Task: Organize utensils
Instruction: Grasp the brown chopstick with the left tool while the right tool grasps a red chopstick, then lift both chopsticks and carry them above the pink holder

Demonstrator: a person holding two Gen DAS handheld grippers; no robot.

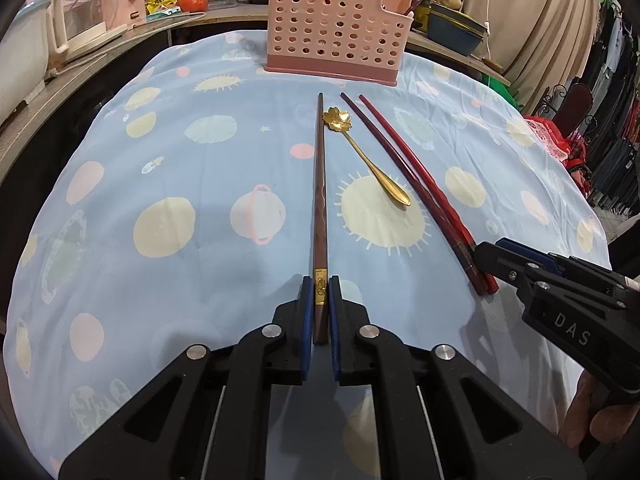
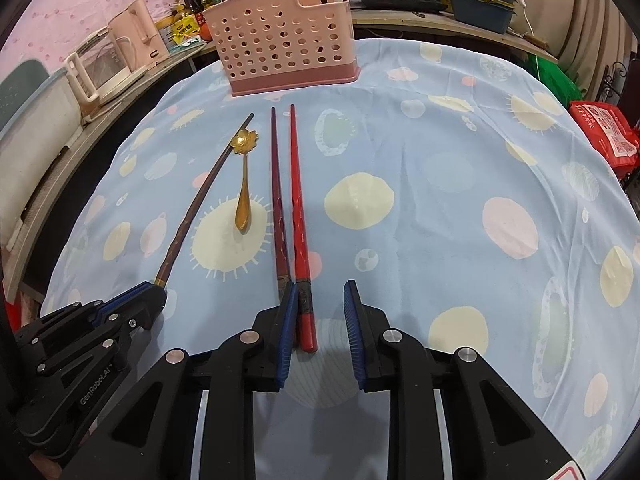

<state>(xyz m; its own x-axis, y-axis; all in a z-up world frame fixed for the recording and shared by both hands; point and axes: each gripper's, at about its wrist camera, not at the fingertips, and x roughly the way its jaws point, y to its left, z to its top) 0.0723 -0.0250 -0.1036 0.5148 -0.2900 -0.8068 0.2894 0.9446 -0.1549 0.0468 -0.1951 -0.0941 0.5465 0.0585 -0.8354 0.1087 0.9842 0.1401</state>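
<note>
The left gripper (image 1: 320,300), marked "GenRobot.AI" in the right view, pinches the brown chopstick (image 1: 320,184). The right gripper (image 2: 320,308), lettered "DAS", stands spread around the red chopsticks (image 2: 294,208), right of the gold spoon (image 2: 243,188).

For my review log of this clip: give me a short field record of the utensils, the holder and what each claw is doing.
surface: blue patterned cloth
holder: pink perforated caddy, upright at the far edge
left claw: shut on the brown chopstick, near its banded end
right claw: not clamped; red chopstick lies between its pads, dark red chopstick beside the left pad
gold spoon: flat on the cloth, flower end toward the caddy
placed in caddy: none of these four
</note>
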